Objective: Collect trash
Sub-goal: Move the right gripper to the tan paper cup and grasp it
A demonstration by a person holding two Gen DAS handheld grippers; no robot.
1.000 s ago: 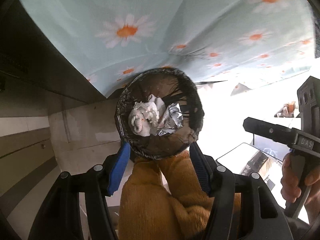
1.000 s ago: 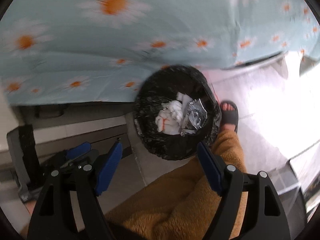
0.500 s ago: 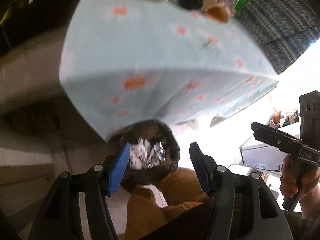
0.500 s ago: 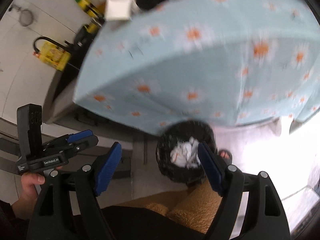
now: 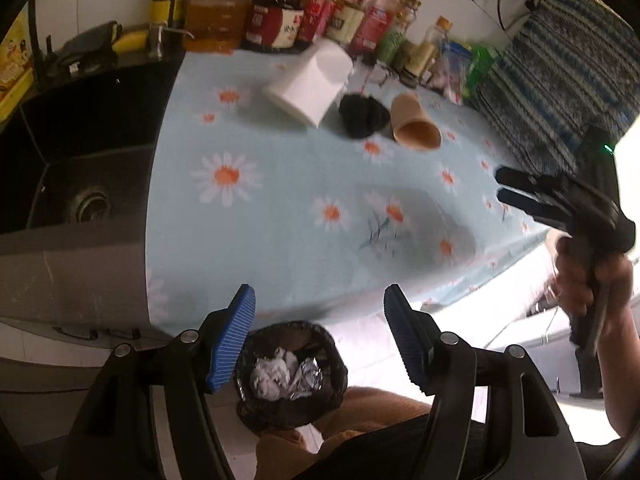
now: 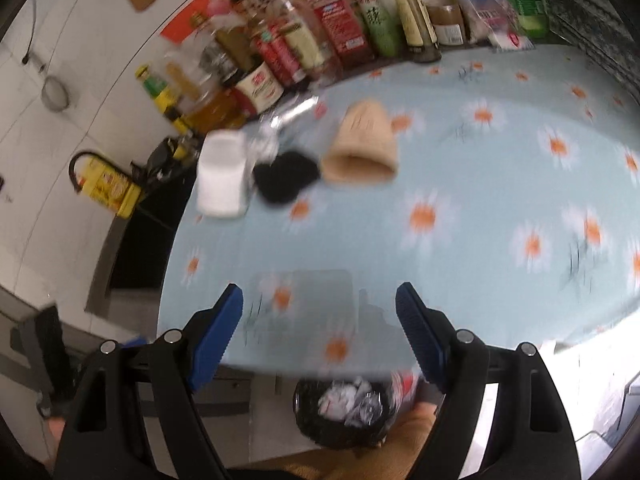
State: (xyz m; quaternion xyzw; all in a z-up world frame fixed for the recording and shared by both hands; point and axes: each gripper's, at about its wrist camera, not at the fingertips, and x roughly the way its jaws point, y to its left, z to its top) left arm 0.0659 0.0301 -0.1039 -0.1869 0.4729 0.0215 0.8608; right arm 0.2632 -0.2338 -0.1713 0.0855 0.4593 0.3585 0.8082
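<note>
A black-lined trash bin [image 5: 290, 376] stands on the floor below the table edge and holds crumpled white paper and foil; it also shows in the right wrist view [image 6: 344, 412]. On the daisy tablecloth [image 5: 280, 208] lie a white paper box [image 5: 308, 86], a black crumpled item [image 5: 362, 116] and a tipped brown paper cup [image 5: 414, 124]. They show again in the right wrist view: box [image 6: 222, 176], black item [image 6: 286, 176], cup [image 6: 360, 148]. My left gripper [image 5: 320, 336] is open and empty above the bin. My right gripper [image 6: 320, 332] is open and empty over the table's near edge.
A dark sink [image 5: 80, 148] lies left of the table. Several bottles and jars [image 5: 304, 8] line the back wall, also in the right wrist view [image 6: 320, 40]. A blue striped cloth [image 5: 560, 80] is at the right. My orange-clad leg [image 5: 360, 432] is beside the bin.
Both grippers have risen from close over the bin to above table height and tilted up. The tabletop with its box, black item and cup has come into view.
</note>
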